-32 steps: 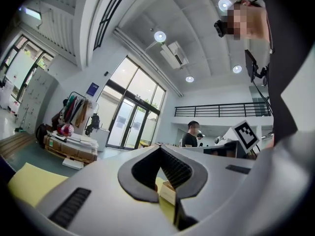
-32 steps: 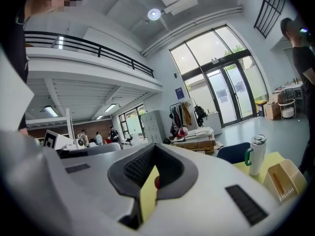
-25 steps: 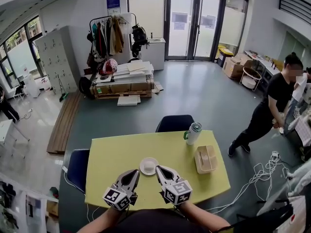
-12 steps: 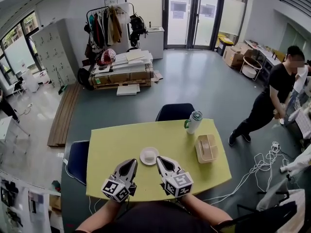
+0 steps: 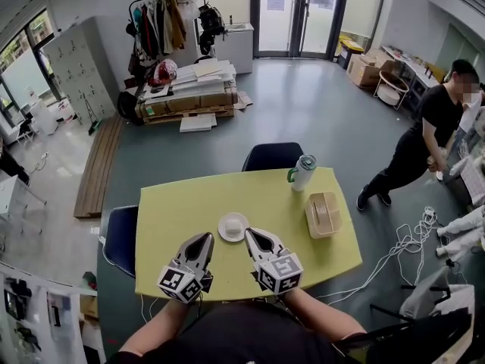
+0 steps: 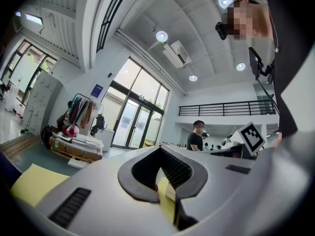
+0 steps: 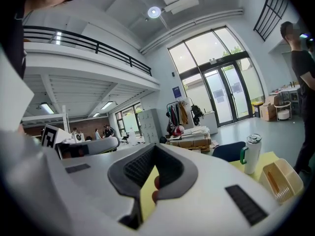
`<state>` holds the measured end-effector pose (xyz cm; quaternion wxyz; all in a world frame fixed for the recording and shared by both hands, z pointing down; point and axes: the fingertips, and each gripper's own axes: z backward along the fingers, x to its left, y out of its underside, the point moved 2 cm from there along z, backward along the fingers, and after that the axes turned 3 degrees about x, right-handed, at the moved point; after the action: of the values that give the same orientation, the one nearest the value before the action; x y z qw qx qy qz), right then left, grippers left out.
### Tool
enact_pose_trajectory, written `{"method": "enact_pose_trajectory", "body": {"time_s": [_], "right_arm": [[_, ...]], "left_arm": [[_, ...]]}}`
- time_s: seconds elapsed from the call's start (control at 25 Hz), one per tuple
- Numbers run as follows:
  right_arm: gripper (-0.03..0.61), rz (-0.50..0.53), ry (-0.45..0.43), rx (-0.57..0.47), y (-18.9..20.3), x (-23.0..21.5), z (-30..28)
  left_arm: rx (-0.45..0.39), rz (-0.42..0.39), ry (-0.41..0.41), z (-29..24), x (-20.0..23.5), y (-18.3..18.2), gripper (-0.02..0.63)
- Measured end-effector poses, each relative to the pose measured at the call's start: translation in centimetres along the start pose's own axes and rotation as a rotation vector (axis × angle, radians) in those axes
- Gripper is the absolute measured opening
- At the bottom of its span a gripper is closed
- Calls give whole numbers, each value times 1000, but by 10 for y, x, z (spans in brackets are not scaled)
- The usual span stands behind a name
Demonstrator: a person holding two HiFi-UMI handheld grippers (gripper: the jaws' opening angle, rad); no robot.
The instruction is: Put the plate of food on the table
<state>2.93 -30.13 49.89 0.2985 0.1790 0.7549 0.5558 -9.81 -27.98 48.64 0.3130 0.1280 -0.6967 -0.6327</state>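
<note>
Plate (image 5: pixel 233 226) sits flat on the yellow worktop (image 5: pixel 174 211), roughly mid-width and a bit toward the person's side, w/ something pale on it (food too small to ID). So the task looks done, or nearly.

Left gripper (image 5: pixel 204 238) has its fingers brought together at the tips, w/ nothing between them; only worktop shows through the slot in the left gripper view. Right gripper (image 5: pixel 249 234) is the same: tips together, empty. Both hover just near the plate's near rim, one on each side, not touching it.

Risks from here, as I judge them:
- Main one: a tip clips the rim. Both tips flank the plate closely, so a sideways swing or a dip on the way out could shove or spin it and shift the food.
- Spreading the fingers this near the rim could nudge it too.
- A fall off the edge seems unlikely, since the plate is well in from every edge.
- Flask (image 5: pixel 302 174) stands upright near the far edge, basket (image 5: pixel 323 214) to the right. Both are well apart from the grippers, at risk only w/ a long reach across.
</note>
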Motion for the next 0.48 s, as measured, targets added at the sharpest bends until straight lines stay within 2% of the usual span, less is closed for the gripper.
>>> {"method": "enact_pose_trajectory", "body": {"time_s": [0.48], "right_arm": [[11, 11, 4, 14, 4, -1, -1]], "left_arm": [[11, 7, 4, -1, 1, 5, 8]]}}
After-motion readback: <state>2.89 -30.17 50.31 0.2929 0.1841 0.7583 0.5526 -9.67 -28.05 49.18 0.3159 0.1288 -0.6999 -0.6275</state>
